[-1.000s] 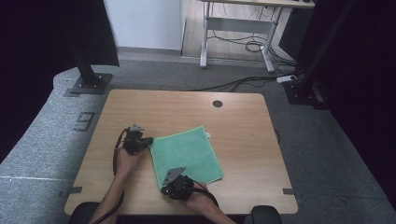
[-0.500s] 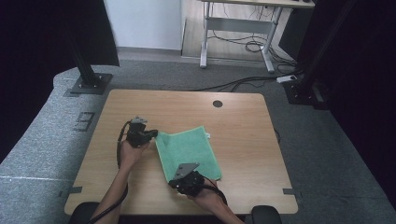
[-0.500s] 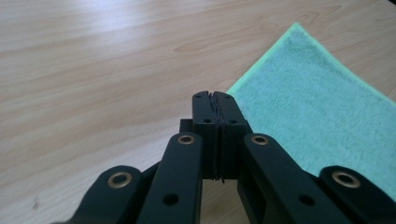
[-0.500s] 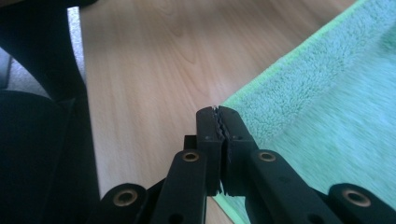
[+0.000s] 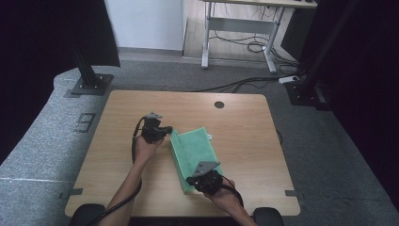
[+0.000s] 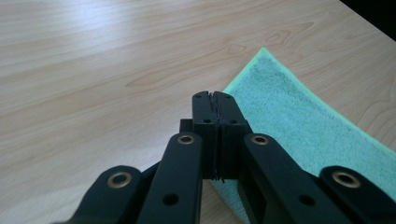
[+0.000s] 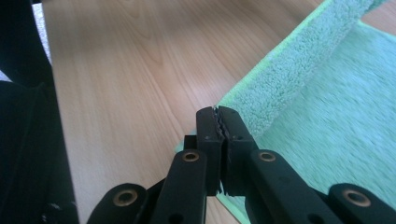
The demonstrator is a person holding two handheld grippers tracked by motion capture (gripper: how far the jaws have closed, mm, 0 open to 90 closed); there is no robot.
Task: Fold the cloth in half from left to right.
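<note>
A green towel (image 5: 197, 148) lies on the wooden table (image 5: 117, 183), its left edge lifted off the top and curling over to the right. My left gripper (image 5: 168, 131) is shut on that edge's far corner, my right gripper (image 5: 190, 181) on its near corner. In the left gripper view the jaws (image 6: 215, 96) are pressed together, and the towel (image 6: 289, 109) spreads out to the right and beneath them. The right gripper view has its jaws (image 7: 217, 110) closed on the raised, folded edge of the towel (image 7: 299, 60), with the flat part of the cloth beyond.
A round cable hole (image 5: 219, 104) sits near the table's far edge. Bare wood spreads left and right of the towel. Black stand bases (image 5: 89, 85) (image 5: 303, 92) rest on the grey carpet at the far corners, and a desk frame (image 5: 240, 33) with cables stands behind.
Both grippers have moved right and a little up, carrying the towel's left edge with them. The cloth was spread flat and now looks narrower, with that edge raised.
</note>
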